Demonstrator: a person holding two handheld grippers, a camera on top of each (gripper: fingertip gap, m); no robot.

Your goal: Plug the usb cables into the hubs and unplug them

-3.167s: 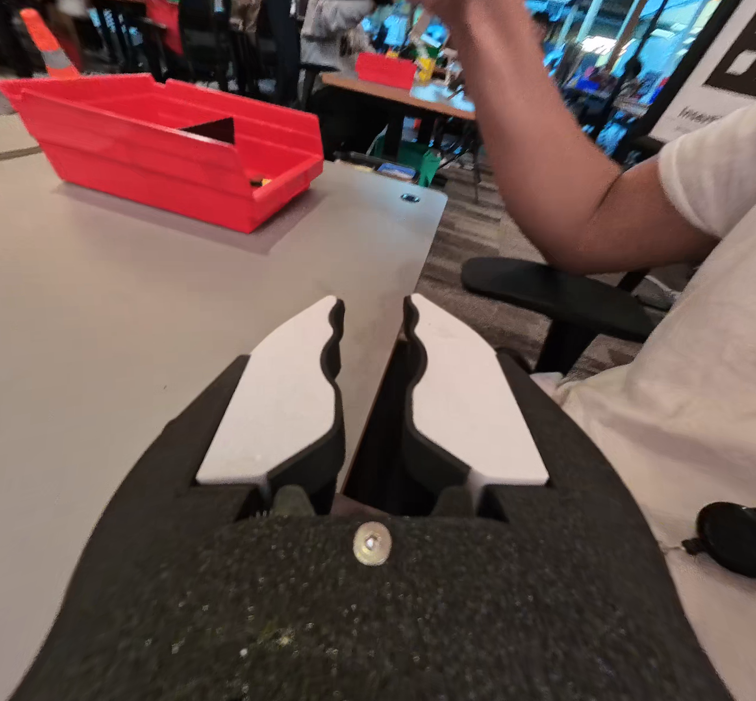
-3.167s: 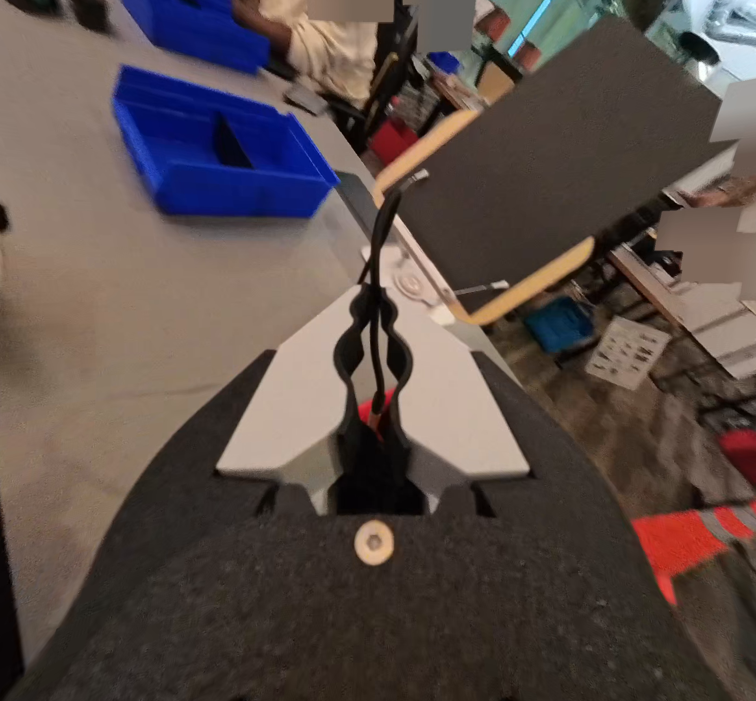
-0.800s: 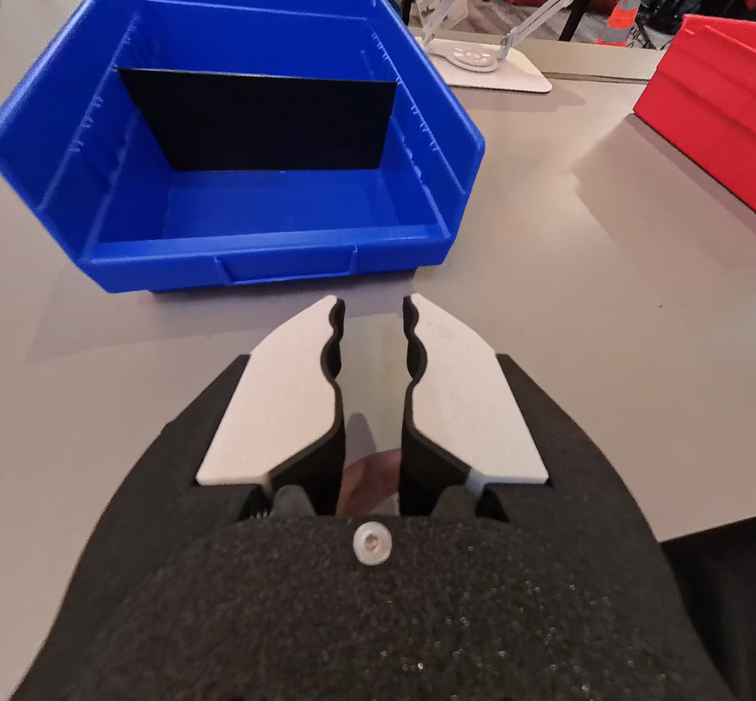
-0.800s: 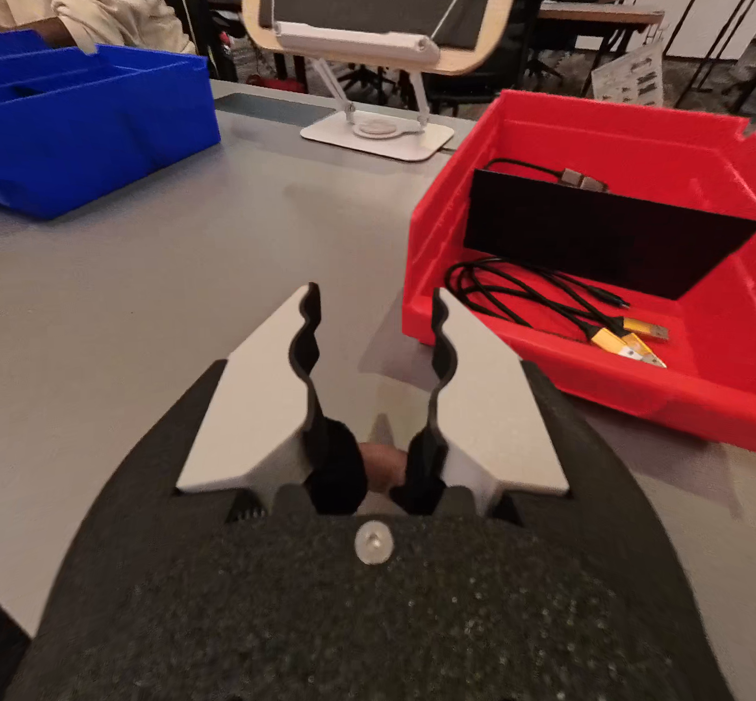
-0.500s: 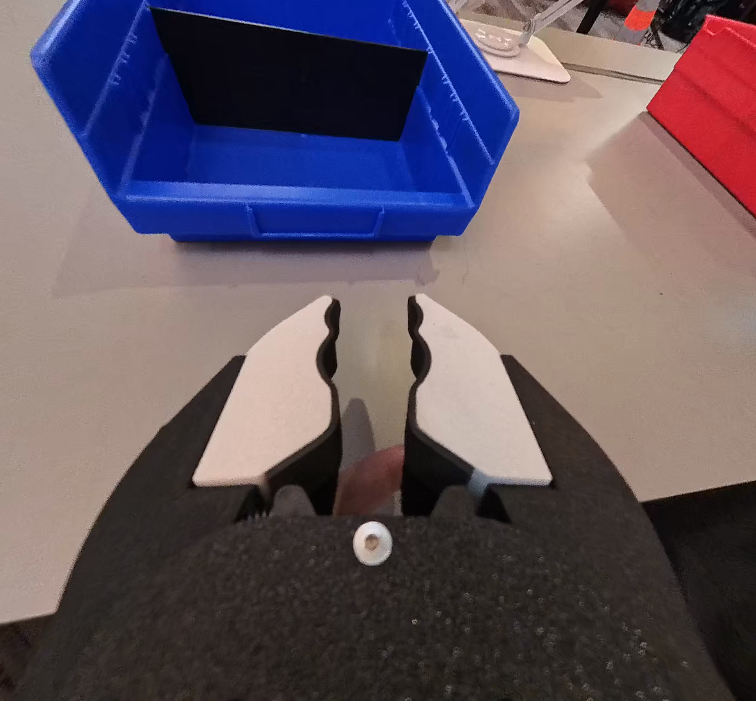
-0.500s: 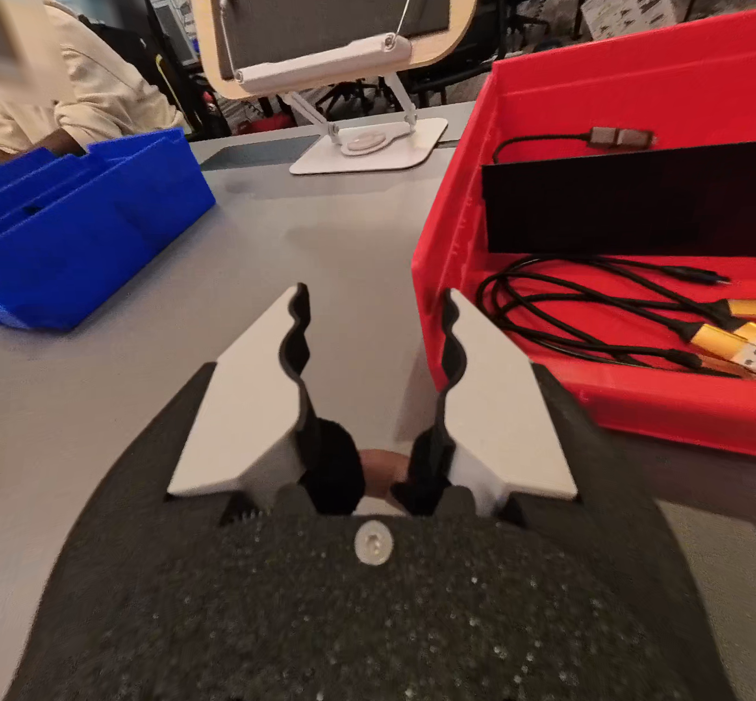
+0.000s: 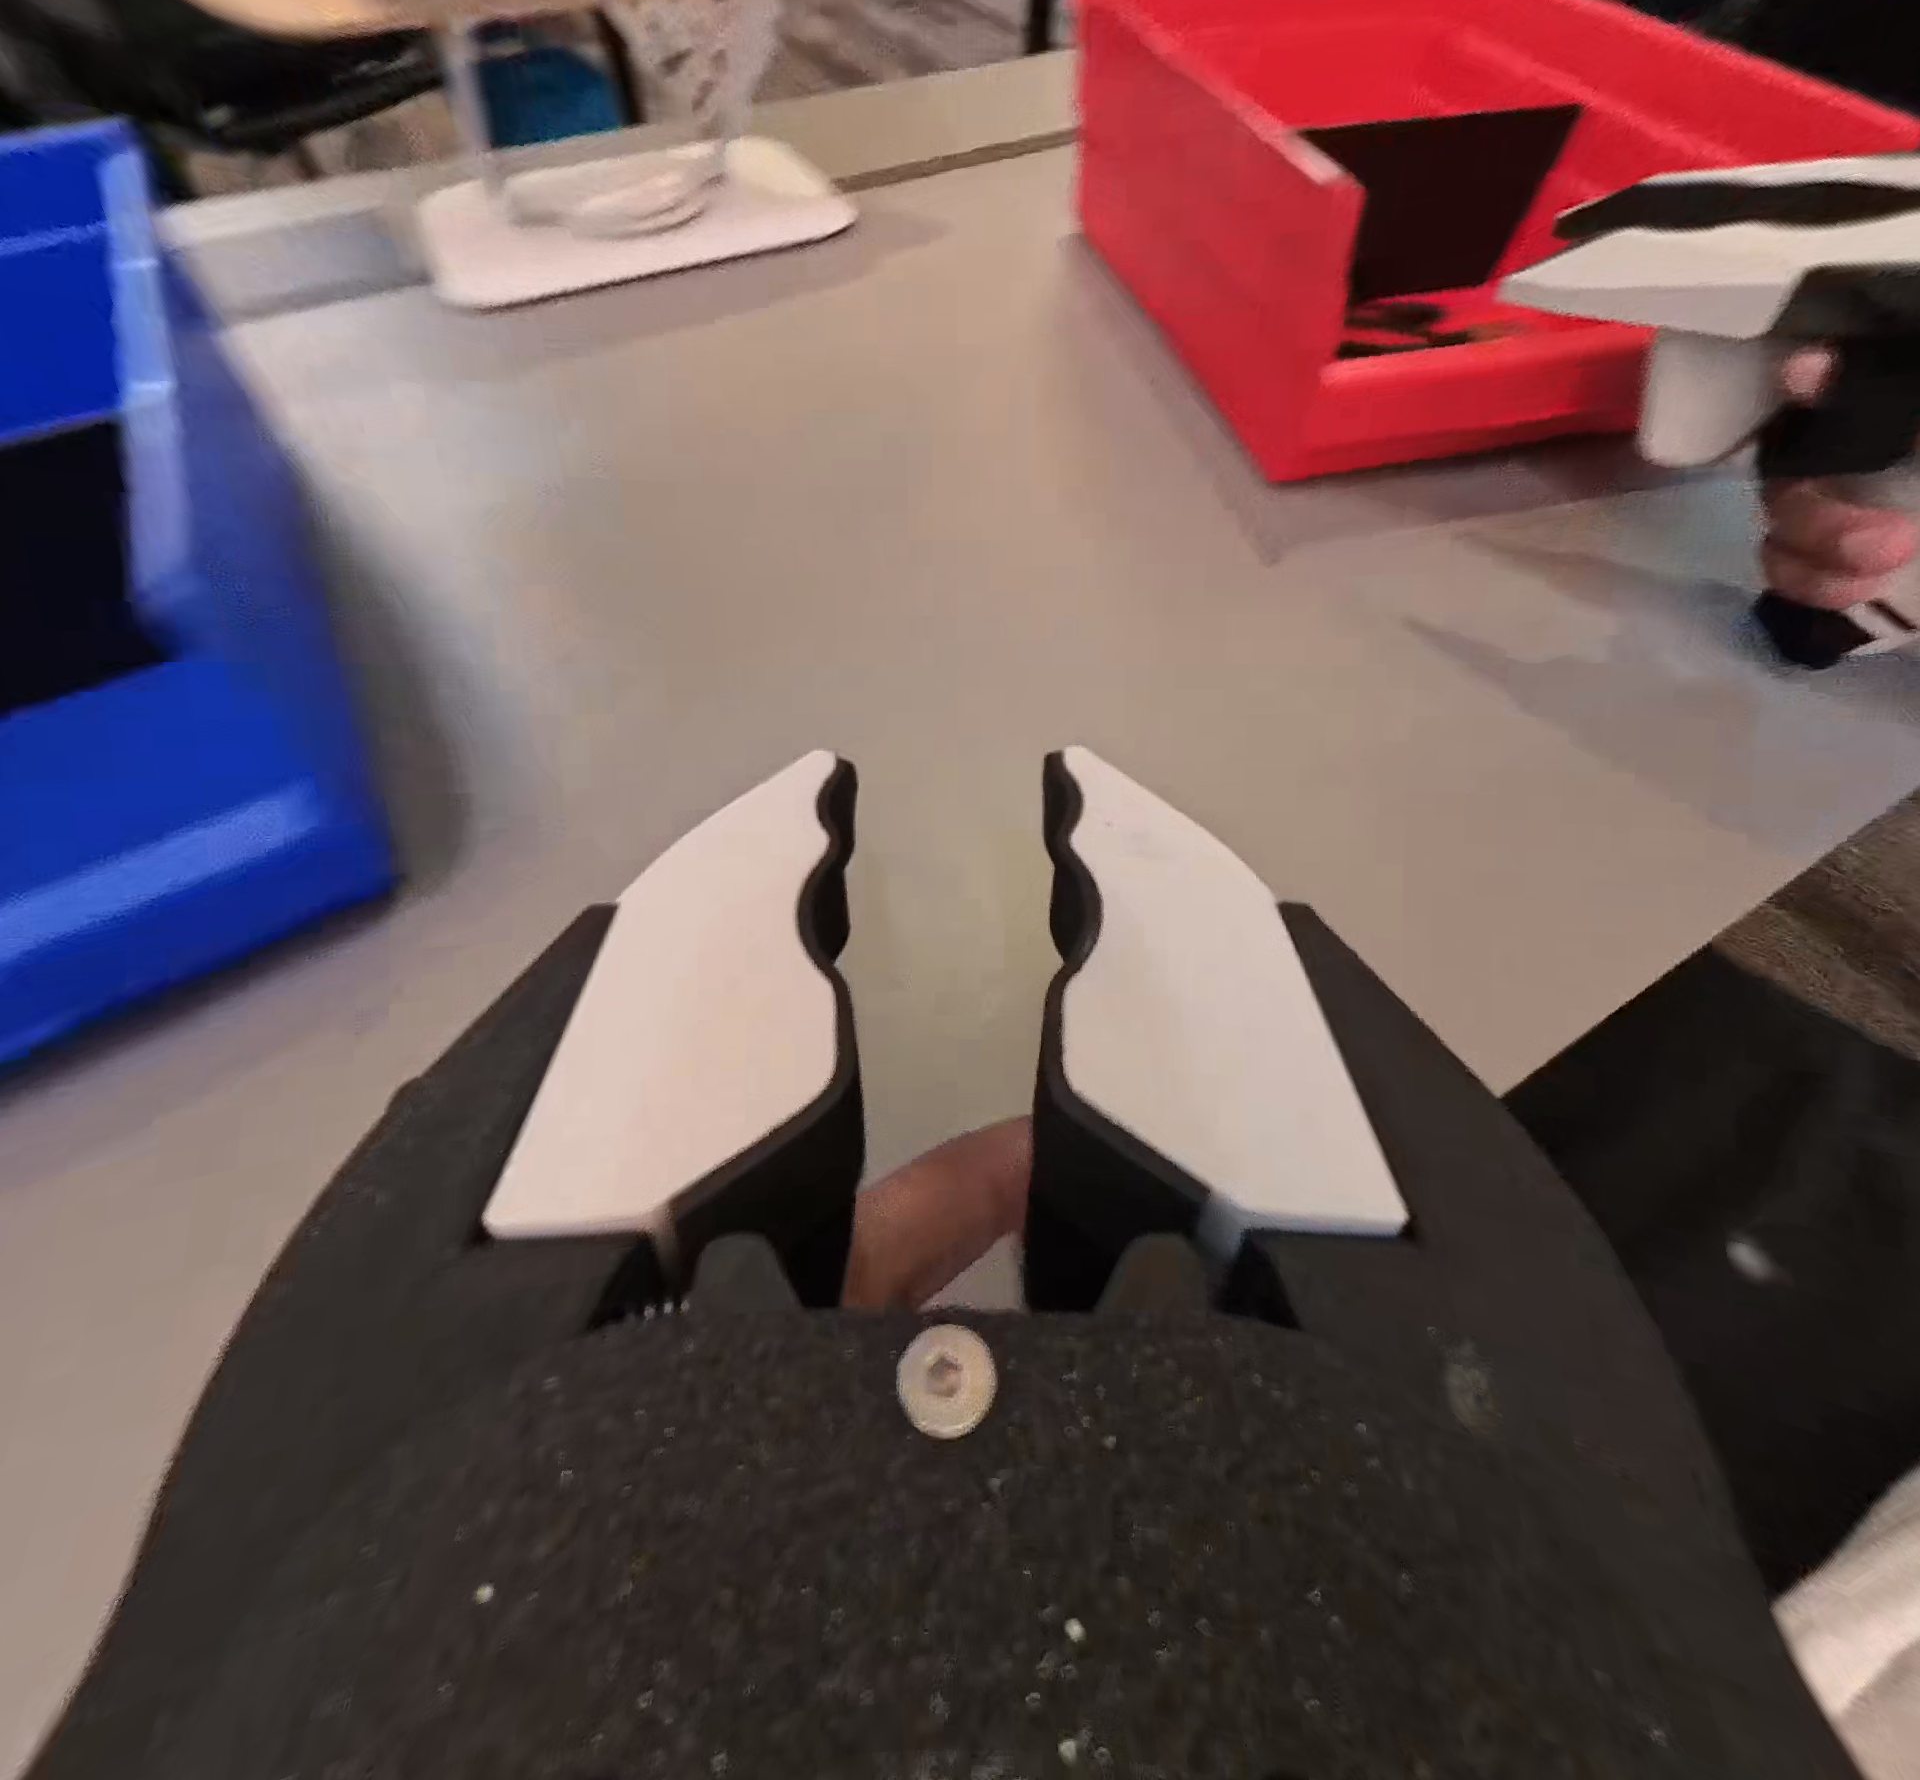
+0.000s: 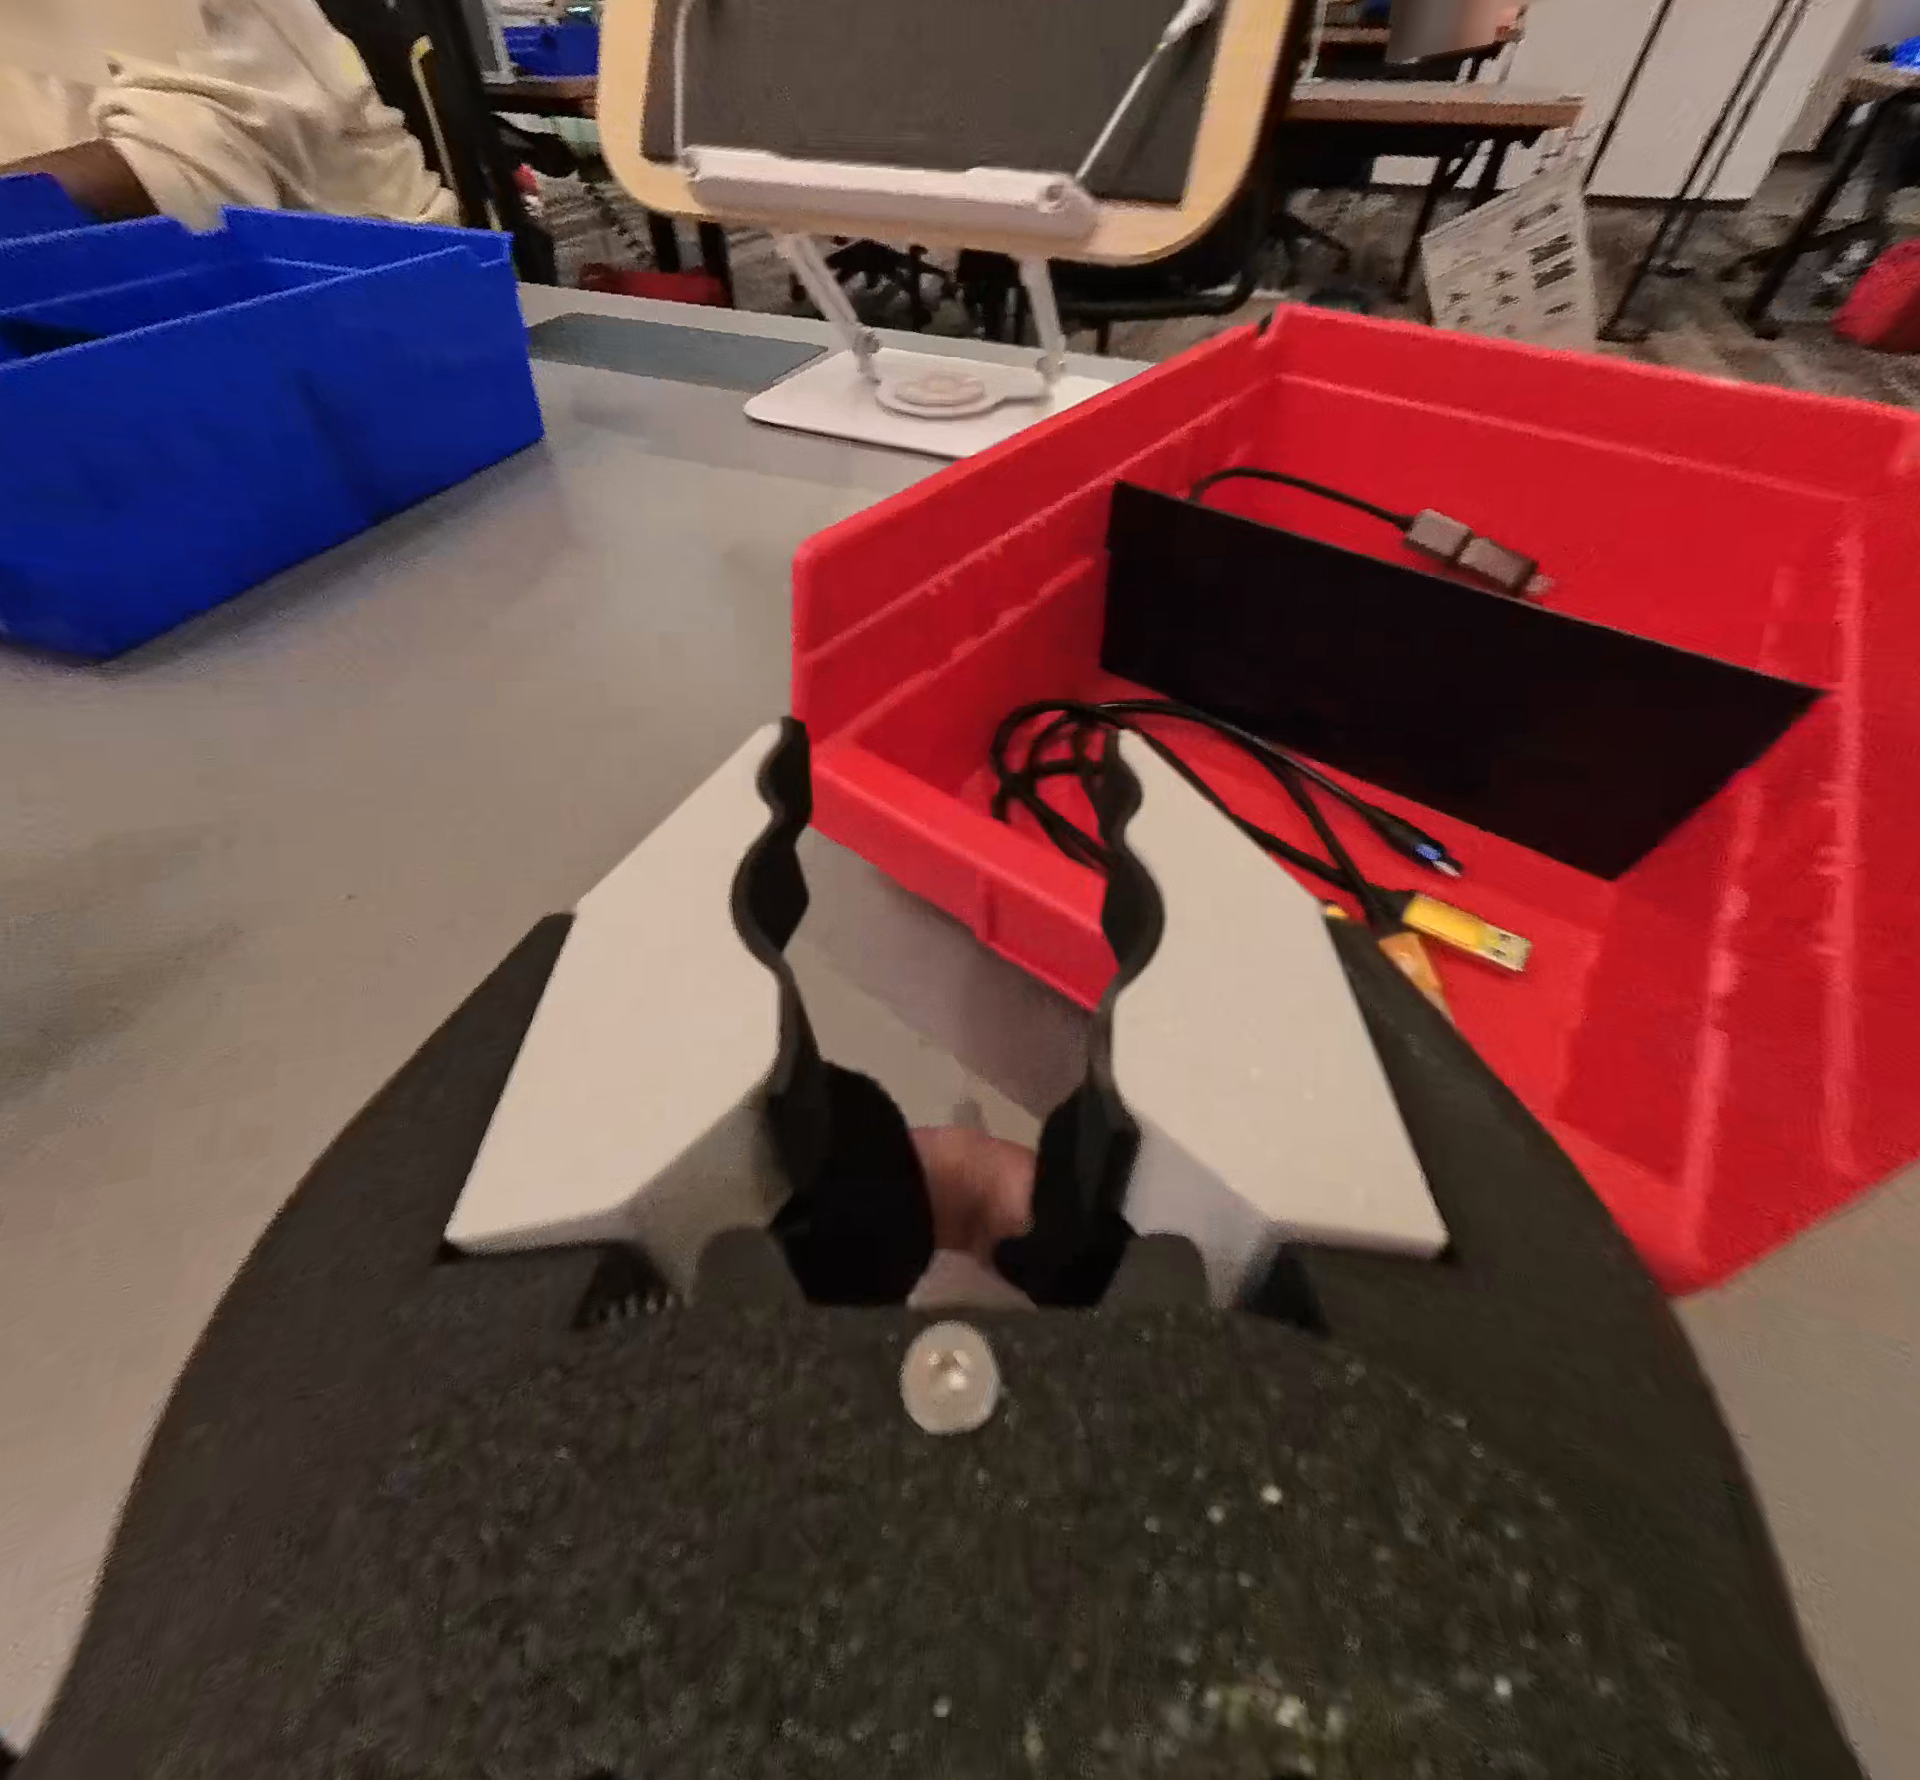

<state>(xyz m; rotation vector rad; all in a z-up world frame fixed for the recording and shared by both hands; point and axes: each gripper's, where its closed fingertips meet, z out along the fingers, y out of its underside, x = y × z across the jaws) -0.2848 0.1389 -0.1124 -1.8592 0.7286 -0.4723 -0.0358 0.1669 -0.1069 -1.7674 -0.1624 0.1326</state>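
Observation:
A red bin (image 8: 1714,982) sits on the grey table at right, split by a black divider (image 8: 1434,681). Its front part holds coiled black USB cables (image 8: 1070,743) with yellow plugs (image 8: 1465,935). Behind the divider lies a small grey hub (image 8: 1470,551) on a black lead. My right gripper (image 8: 951,764) is open and empty, just in front of the bin's near left corner. My left gripper (image 7: 948,774) is open and empty over bare table. The red bin (image 7: 1226,213) and the right gripper (image 7: 1579,229) also show in the left wrist view.
A blue bin (image 8: 260,421) with a black divider stands at the left; it also shows in the left wrist view (image 7: 177,795). A tablet stand (image 8: 935,192) on a white base is at the table's far edge. A person in a cream sleeve (image 8: 270,120) sits beyond the blue bin.
Both grippers have swung right: the left one away from the blue bin toward the table's middle, the right one closer to the red bin. The right gripper, earlier shut on a cable, is open.

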